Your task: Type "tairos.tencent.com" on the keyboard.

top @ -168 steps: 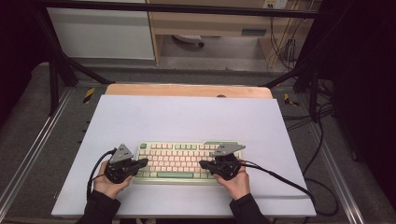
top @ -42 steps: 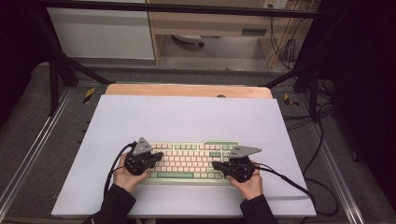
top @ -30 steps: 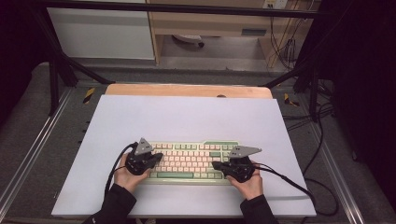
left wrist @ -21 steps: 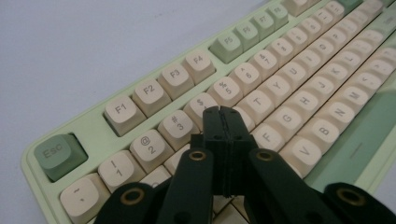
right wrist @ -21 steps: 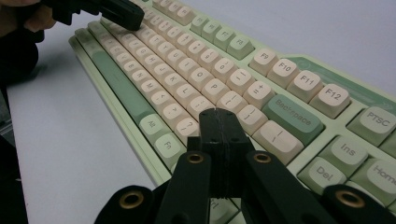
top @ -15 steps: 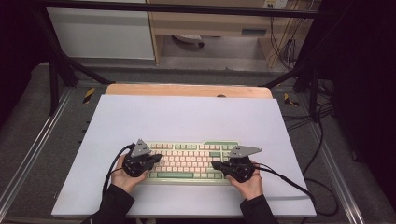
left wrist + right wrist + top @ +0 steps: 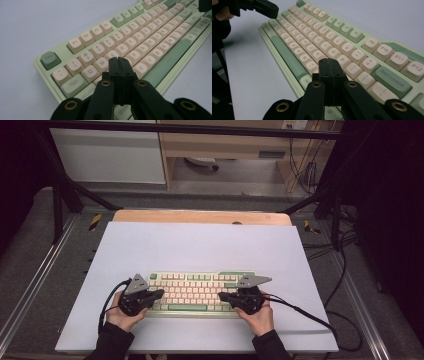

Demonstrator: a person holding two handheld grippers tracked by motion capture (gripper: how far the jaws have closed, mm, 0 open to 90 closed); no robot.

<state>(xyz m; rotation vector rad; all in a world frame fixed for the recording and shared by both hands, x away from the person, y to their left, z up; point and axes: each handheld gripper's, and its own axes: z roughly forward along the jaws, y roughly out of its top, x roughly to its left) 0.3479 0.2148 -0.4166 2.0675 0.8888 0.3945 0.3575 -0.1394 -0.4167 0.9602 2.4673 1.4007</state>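
A pale green keyboard (image 7: 200, 292) with cream and green keys lies on the white table top near the front edge. My left gripper (image 7: 159, 293) hovers over the keyboard's left end, jaws pressed together with nothing between them. In the left gripper view the shut tips (image 7: 119, 60) sit above the keys (image 7: 140, 42) of the left letter block. My right gripper (image 7: 223, 296) is over the keyboard's right half, also shut and empty. In the right gripper view its tips (image 7: 327, 60) hang over the right-hand keys (image 7: 329, 51), and the left gripper (image 7: 265, 8) shows at the far end.
The white table top (image 7: 200, 245) spreads wide behind and beside the keyboard, with a wooden strip (image 7: 200, 216) at its far edge. Black cables (image 7: 300, 312) trail from the grippers across the front right. Metal frame rails (image 7: 30, 280) flank the table.
My left gripper has slid a little to the left along the keyboard. The right gripper has stayed where it was. Both stay shut.
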